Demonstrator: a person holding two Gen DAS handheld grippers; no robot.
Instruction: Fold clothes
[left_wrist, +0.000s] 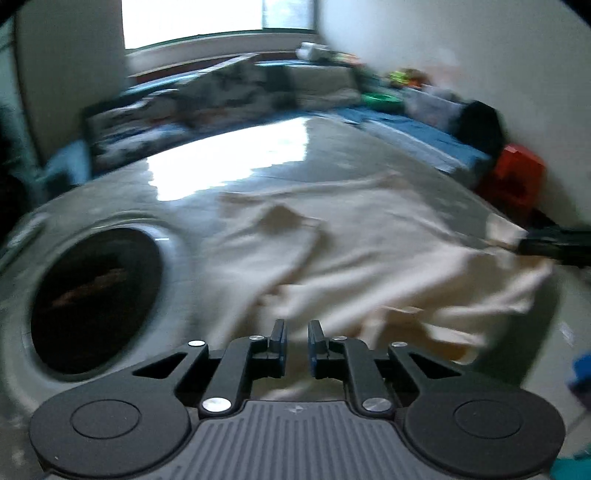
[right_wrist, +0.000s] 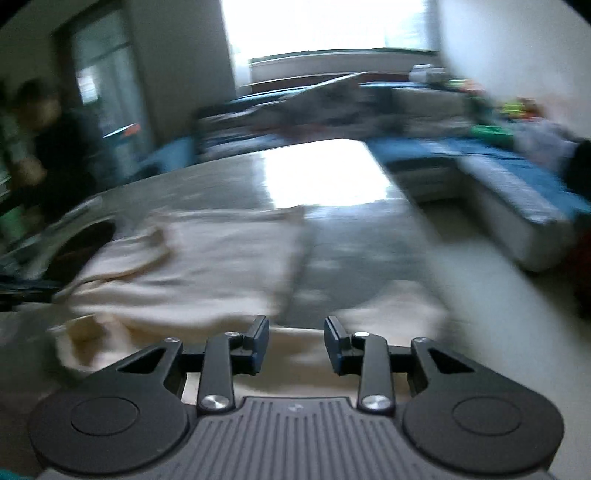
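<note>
A cream garment (left_wrist: 369, 243) lies crumpled and spread on a glossy grey table (left_wrist: 192, 206); both views are blurred by motion. My left gripper (left_wrist: 297, 330) hovers over the garment's near edge, its fingers a narrow gap apart with nothing between them. My right gripper (right_wrist: 297, 325) is open wider above the garment (right_wrist: 207, 266), which spreads to its left and under it; nothing is held. In the left wrist view, the right gripper (left_wrist: 546, 242) shows as a dark shape at the cloth's far right corner. The left gripper (right_wrist: 22, 291) appears dark at the left edge.
A round dark opening (left_wrist: 96, 299) is set in the table left of the garment. Behind it stands a blue and grey sofa (right_wrist: 517, 184) with piled items, and a red box (left_wrist: 517, 177) by the wall. A person (right_wrist: 40, 129) stands at the far left.
</note>
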